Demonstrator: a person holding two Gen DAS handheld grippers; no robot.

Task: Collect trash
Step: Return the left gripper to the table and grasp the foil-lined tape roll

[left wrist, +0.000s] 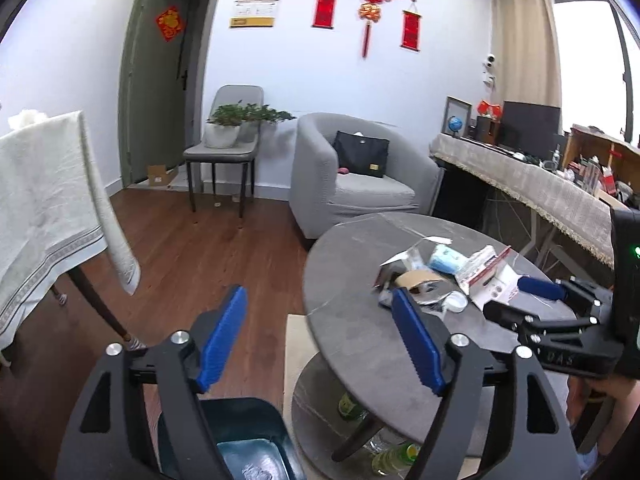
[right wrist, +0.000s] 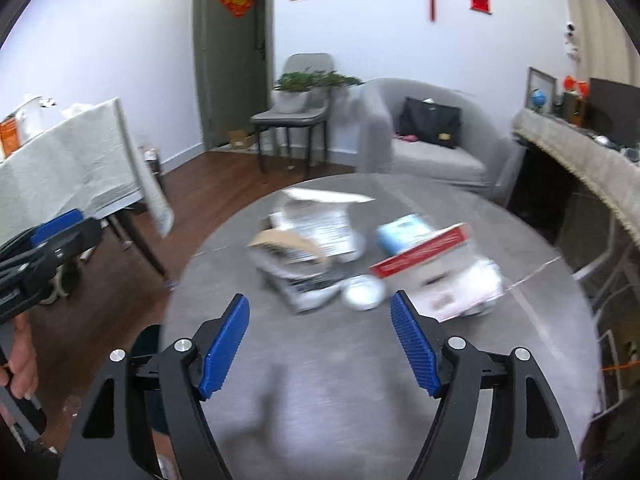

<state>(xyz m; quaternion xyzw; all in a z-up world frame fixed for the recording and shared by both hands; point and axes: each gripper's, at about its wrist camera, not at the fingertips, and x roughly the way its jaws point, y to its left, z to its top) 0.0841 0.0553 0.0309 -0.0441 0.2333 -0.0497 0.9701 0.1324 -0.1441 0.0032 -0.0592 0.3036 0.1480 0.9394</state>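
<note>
A heap of trash lies on the round grey table [left wrist: 360, 320]: a red and white carton [right wrist: 436, 268], a blue packet [right wrist: 404, 234], a brown cardboard piece [right wrist: 280, 242], printed paper [right wrist: 320, 228] and a white lid [right wrist: 362, 290]. The heap also shows in the left wrist view [left wrist: 444, 272]. My right gripper [right wrist: 320, 344] is open and empty above the table, just short of the heap. My left gripper [left wrist: 320, 336] is open and empty, left of the table over the floor. A dark teal bin [left wrist: 240, 440] stands below it.
A cloth-covered table [left wrist: 44, 184] is at the left. A grey armchair [left wrist: 352, 176], a chair with a plant [left wrist: 228, 136] and a long cluttered desk [left wrist: 540, 184] stand behind. Bottles [left wrist: 396, 456] lie on the shelf under the round table.
</note>
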